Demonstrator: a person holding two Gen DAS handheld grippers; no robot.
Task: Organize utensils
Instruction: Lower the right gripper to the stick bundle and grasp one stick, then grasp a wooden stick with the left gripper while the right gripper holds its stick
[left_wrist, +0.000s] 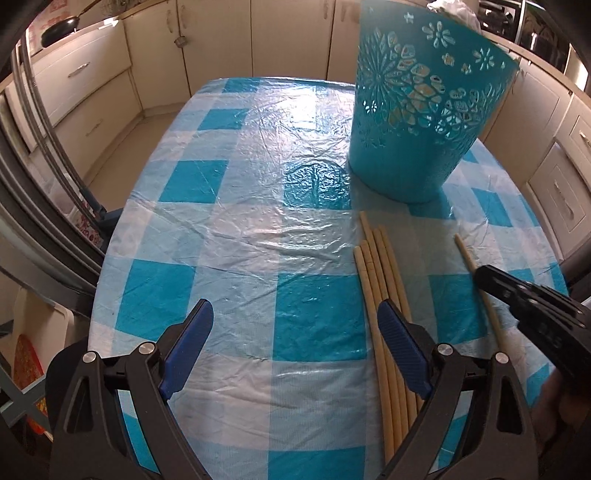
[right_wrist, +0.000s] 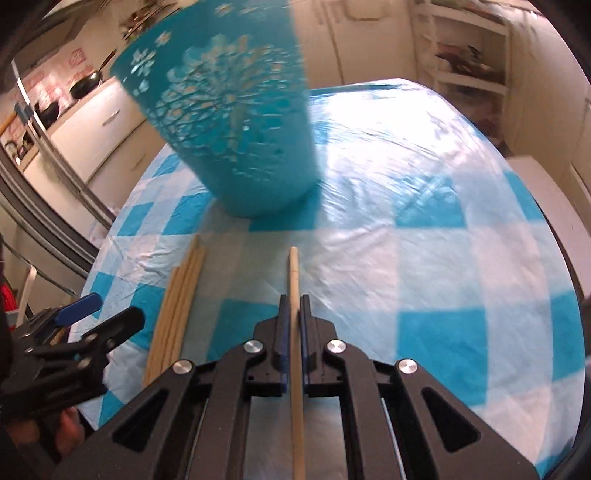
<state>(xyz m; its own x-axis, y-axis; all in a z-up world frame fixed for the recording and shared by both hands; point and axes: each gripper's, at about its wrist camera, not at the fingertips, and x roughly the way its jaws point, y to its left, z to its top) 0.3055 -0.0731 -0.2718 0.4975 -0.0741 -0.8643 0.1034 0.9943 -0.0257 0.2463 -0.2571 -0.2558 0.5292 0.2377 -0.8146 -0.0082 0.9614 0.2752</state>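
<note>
Your right gripper (right_wrist: 294, 314) is clenched on a single chopstick (right_wrist: 293, 273) — fingers pinch it partway along its length, tip sticking out ahead toward the teal holder (right_wrist: 251, 155). It looks at or barely off the bench (right_wrist: 424, 258); can't tell which.

Left gripper (left_wrist: 295, 347) is released, fingers wide apart, nothing between them. Its right-hand finger (left_wrist: 402, 354) sits right over the bundle of chopsticks (left_wrist: 380, 273) lying side by side just in front of the holder.

Risks from here, my read:
- The stick is thin, round and gripped along the finger line, so it can pivot or slide in the pads as you tilt it up
- The holder looks light, with a cut-out wall. Hit the rim or side with the tip and it probably tips or skids on the slick plastic cloth; the tip could also snag in a cut-out
- Left finger is close to the bundle — drop it further and you could scatter the sticks, maybe off the near edge
- The two grippers are close together; watch for a clash when you lift
</note>
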